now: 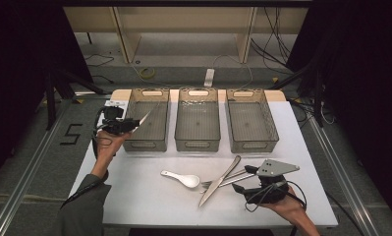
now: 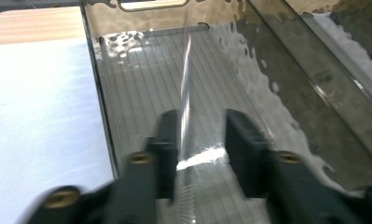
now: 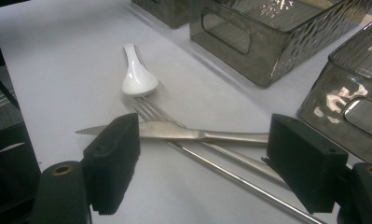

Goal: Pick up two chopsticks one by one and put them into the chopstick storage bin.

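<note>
My left gripper (image 1: pixel 119 126) hangs over the near end of the left clear basket (image 1: pixel 147 143). In the left gripper view a table knife (image 2: pixel 186 84) stands between the jaws of the left gripper (image 2: pixel 202 123), blade pointing into the basket (image 2: pixel 141 84). The jaws stand apart; the knife lies along the left one, with a gap to the right one. My right gripper (image 1: pixel 243 178) rests open on the table, and in the right gripper view the right gripper (image 3: pixel 204 149) straddles a second knife (image 3: pixel 197 134) crossed over a fork (image 3: pixel 151 112). A white spoon (image 3: pixel 137 79) lies just beyond.
Three clear baskets stand in a row at the back of the white table (image 1: pixel 134 201); the middle (image 1: pixel 197 143) and right (image 1: pixel 250 146) ones hold nothing. The spoon (image 1: pixel 183 179), knife (image 1: pixel 218 183) and fork (image 1: pixel 207 184) lie at front centre. Floor and cables surround the table.
</note>
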The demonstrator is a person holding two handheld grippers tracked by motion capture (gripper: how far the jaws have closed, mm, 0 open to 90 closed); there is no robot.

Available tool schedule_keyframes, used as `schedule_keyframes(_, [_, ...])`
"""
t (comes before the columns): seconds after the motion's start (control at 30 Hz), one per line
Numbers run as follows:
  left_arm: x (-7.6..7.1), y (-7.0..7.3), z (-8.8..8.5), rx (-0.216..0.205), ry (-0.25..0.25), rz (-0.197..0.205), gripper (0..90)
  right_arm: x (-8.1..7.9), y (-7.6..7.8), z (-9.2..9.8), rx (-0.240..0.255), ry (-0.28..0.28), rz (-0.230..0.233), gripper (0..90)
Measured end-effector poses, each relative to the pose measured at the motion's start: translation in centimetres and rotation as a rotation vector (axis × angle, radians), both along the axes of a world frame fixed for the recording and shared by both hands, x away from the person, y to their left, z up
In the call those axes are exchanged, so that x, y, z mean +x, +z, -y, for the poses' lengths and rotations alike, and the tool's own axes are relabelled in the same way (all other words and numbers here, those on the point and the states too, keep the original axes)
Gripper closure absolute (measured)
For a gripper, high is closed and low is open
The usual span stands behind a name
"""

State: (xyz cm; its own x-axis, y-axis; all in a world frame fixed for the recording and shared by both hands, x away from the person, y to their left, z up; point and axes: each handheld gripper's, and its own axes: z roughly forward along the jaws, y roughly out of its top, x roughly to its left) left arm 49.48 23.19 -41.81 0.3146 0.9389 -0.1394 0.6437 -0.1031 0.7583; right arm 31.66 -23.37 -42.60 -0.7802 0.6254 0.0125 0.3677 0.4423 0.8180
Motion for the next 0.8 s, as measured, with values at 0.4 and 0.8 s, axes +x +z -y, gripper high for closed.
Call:
schedule_keyframes(0.4, [-2.1,1.3,1.0,-0.093,-0.091,-0.013,31.9,0.0,0.2,0.0,-0.004,-0.004,0.006,26.5])
schedule_keyframes(0.8, [-6.8,1.3,3.1,-0.151,-0.186,0.052,21.6,1.7,0.4,0.0,-0.056,-0.082,-0.002,29.7])
